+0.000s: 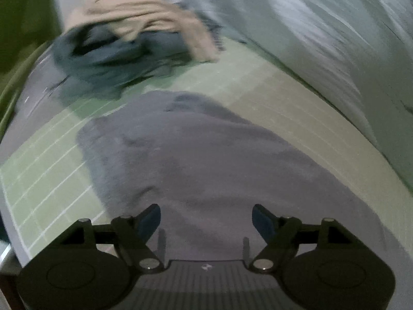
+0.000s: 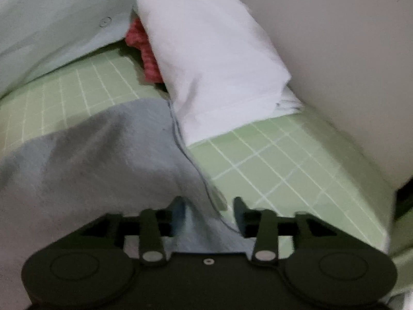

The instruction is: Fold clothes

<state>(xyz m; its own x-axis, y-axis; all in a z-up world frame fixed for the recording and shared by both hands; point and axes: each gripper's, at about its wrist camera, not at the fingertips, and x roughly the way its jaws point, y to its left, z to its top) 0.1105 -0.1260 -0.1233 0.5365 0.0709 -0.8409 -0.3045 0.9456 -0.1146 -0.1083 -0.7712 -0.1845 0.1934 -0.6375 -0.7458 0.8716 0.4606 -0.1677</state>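
Left wrist, claw: my left gripper [image 1: 206, 219] is spread wide, nothing between the pads, hovering over the grey garment [image 1: 196, 160].
Left wrist, garment: I see it lying rumpled on the green gridded mat [image 1: 49, 160], not yet squared up.
Left wrist, waiting pile: a teal piece [image 1: 103, 59] and a beige piece [image 1: 144, 13] sit heaped at the far end, unfolded by the look of it.
Left wrist, crowding: pale bedding [image 1: 322, 38] runs along the mat's right side.
Right wrist, claw: my right gripper [image 2: 209, 214] is part open; the garment's hemmed edge [image 2: 196, 175] runs up between the pads, but I see no pinch.
Right wrist, done: a white folded stack [image 2: 211, 51] rests just beyond, touching the grey cloth's far corner, with a red knit [image 2: 144, 51] tucked against it.
Right wrist, progress: I judge it midway, with one stack finished, the grey one in hand, and the heap left.
Right wrist, obstacle: the stack leaves little room on that side.
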